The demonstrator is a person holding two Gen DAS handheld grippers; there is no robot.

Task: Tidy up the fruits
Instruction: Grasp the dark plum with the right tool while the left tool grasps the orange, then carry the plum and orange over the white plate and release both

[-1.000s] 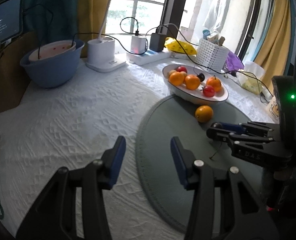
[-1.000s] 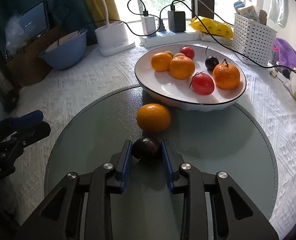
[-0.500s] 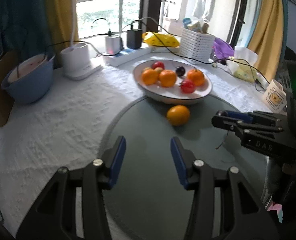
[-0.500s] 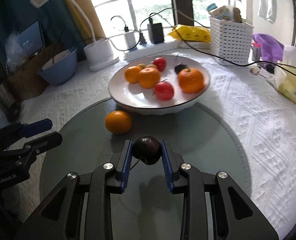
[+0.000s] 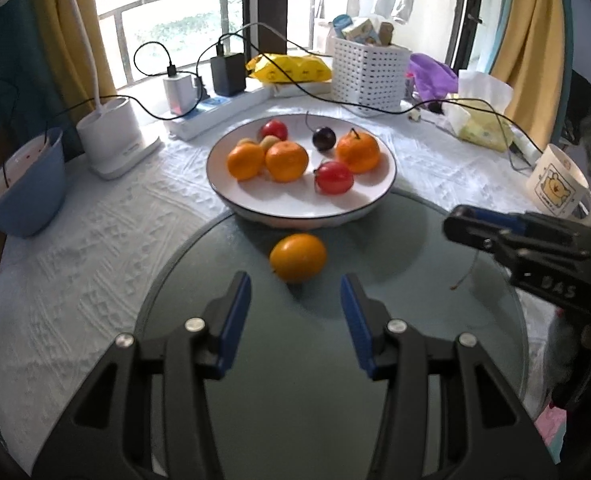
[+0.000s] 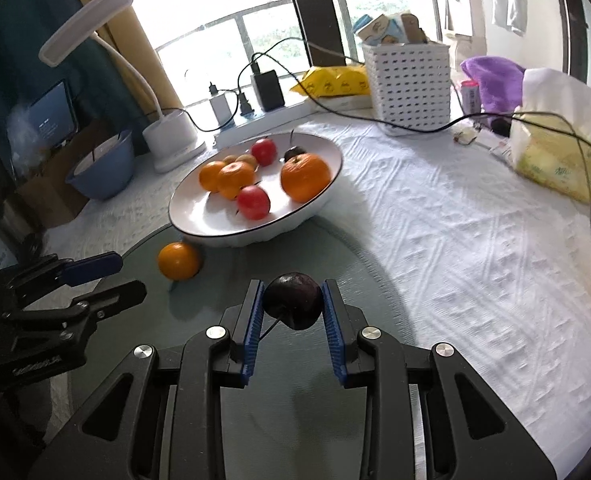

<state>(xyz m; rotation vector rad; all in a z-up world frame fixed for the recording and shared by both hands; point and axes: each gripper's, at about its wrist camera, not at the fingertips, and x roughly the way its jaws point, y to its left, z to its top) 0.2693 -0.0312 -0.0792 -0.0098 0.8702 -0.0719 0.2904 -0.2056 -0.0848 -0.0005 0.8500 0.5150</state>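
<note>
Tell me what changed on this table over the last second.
The right gripper lifted its dark plum off the grey round mat and carried it right, away from the loose orange. The left gripper, fingers open and empty, swung in to face that orange. Unchanged: the grip on the plum, the orange on the mat, the fruit in the white bowl.

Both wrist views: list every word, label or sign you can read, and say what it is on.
"DAS": on the right gripper body, seen from the left wrist view.
Left gripper body: white lettering, too blurred to read.
Mug: bear cartoon, caption too small to read.
Screen: white text, too small.
Yellow packet: print blurred.
Tissue pack: print unreadable.
</note>
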